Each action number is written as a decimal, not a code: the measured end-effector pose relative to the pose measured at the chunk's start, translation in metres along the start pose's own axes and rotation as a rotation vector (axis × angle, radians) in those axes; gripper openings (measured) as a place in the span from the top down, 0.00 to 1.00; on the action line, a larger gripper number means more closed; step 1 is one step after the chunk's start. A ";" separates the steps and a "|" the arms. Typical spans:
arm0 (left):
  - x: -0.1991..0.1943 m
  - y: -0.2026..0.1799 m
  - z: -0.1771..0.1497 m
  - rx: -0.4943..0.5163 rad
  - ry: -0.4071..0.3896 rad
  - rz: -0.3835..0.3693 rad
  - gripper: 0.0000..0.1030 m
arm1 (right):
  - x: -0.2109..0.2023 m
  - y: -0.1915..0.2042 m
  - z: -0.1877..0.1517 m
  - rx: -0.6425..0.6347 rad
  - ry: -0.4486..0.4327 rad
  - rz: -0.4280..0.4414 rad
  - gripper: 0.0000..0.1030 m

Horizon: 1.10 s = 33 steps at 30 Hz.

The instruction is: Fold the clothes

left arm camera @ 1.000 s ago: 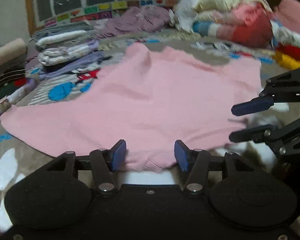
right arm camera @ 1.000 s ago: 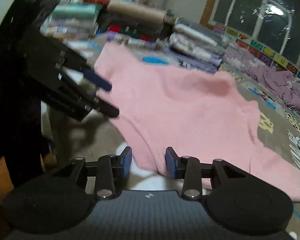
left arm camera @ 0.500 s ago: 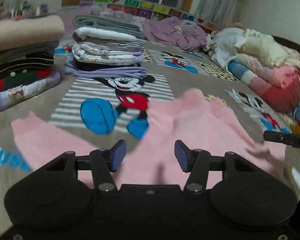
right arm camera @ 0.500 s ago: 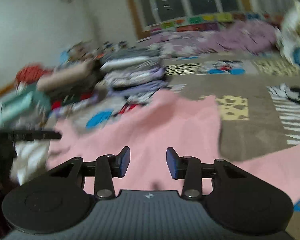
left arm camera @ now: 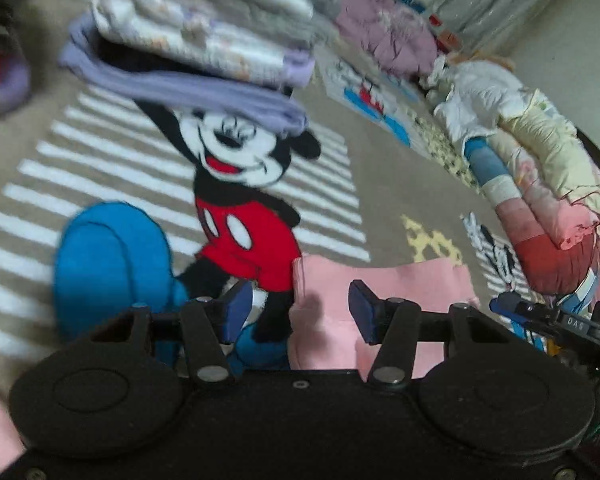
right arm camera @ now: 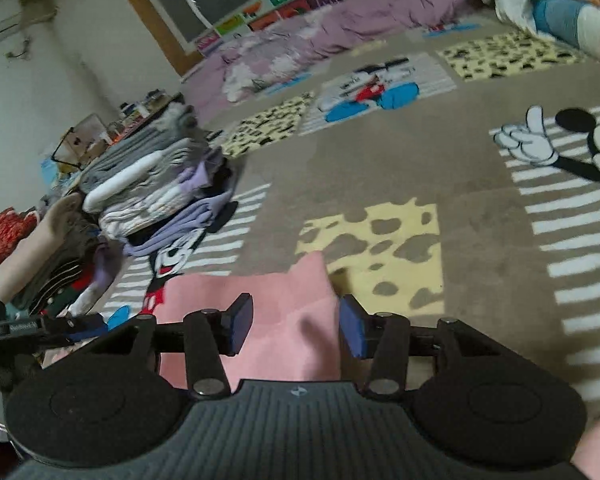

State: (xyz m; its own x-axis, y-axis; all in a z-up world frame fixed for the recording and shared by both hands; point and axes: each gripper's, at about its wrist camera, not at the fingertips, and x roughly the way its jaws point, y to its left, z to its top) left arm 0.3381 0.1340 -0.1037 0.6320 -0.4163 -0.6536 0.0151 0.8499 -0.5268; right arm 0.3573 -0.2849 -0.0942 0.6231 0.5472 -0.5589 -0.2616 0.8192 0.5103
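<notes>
Left gripper (left arm camera: pixel 300 312): black two-finger body, blue pads; fingers point forward and downward; jaws parted with a clear gap, pads pressing on nothing.

Right gripper (right arm camera: pixel 296 326): black two-finger body, ribbed grey housing, blue pads; fingers angled forward and down; jaws opening, pads clear of contact.

Cross-views: the right gripper shows at the right edge of the left wrist view, the left gripper at the left edge of the right wrist view. Both views are blurred.
</notes>
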 end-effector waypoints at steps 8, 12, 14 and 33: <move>0.024 0.005 0.011 -0.021 0.051 -0.075 0.63 | 0.038 -0.014 0.008 0.034 0.058 0.002 0.53; 0.030 0.001 0.013 0.019 0.065 -0.092 0.87 | 0.050 -0.023 0.008 0.082 0.077 0.034 0.61; 0.031 -0.003 0.014 0.063 0.048 -0.087 0.92 | 0.054 -0.026 0.006 0.095 0.079 0.073 0.80; 0.010 0.040 0.027 0.058 -0.146 -0.066 0.94 | 0.054 -0.084 -0.010 0.327 -0.015 0.243 0.89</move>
State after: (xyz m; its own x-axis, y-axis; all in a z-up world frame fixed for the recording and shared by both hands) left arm 0.3662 0.1728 -0.1170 0.7342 -0.4241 -0.5302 0.1021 0.8410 -0.5313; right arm 0.4052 -0.3219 -0.1740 0.5829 0.7140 -0.3879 -0.1561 0.5669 0.8088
